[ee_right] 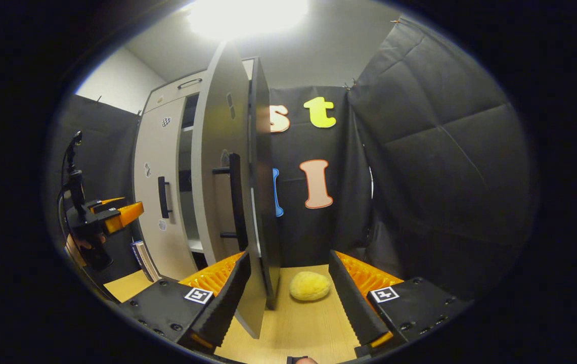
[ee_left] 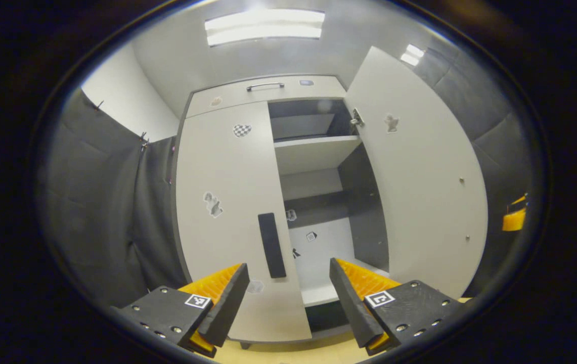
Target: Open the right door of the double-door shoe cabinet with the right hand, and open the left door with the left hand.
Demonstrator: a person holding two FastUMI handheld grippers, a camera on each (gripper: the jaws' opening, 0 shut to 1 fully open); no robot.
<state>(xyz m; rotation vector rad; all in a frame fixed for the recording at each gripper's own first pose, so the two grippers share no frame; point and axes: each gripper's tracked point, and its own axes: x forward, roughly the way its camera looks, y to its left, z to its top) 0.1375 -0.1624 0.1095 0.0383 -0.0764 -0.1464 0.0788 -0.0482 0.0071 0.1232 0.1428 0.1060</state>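
left gripper [ee_left: 288,293]: fingers spread, empty, near left door [ee_left: 227,202] handle [ee_left: 271,245], door closed | right gripper [ee_right: 288,293]: fingers spread, empty, beside right door [ee_right: 217,167], swung open | shelves [ee_left: 316,141] exposed

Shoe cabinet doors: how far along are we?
Done: the right door stands swung open, and the shelves behind it are exposed. In hand: the left hand-held gripper is open and faces the left door's handle, with no contact visible. The right hand-held gripper is open, holding nothing, beside the open door's edge. Left: the left door is closed; it needs gripping and pulling.
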